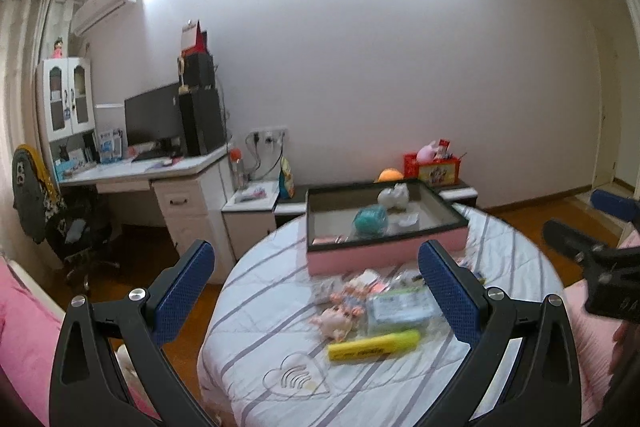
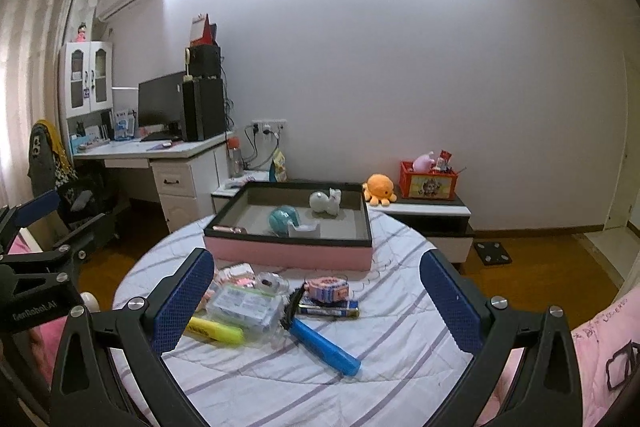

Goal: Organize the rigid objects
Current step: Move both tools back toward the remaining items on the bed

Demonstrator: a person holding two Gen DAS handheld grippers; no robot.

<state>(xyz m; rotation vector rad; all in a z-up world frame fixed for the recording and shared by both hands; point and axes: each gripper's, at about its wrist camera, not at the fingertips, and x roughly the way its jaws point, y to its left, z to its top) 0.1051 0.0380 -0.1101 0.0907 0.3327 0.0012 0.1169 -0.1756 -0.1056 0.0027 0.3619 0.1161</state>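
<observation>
The tray [image 2: 288,251], pink-sided with a dark rim, sits at the far side of my round table [image 2: 400,327], on the striped cloth. Inside it lie a teal tape dispenser [image 2: 285,221], a white figurine [image 2: 326,202] behind that, and a small pink item [image 2: 225,228] at the near left corner.

Just in front of the tray the loose things are heaped together: a yellow highlighter [image 2: 216,331], a clear plastic box [image 2: 246,305] touching it, a blue-handled brush [image 2: 320,341] lying aslant, and a pink-and-blue pack [image 2: 328,289] on top of a flat dark one. In my left view a small pink doll [image 1: 336,321] lies beside the box.

My left gripper [image 1: 316,291] hovers above the heap with its fingers spread wide, holding nothing. My right gripper [image 2: 316,303] is likewise spread and empty.

Past the table stand a low cabinet [image 2: 432,215] with an orange plush [image 2: 379,189] and a red crate [image 2: 428,185], and a desk [image 2: 160,151] to the left.
</observation>
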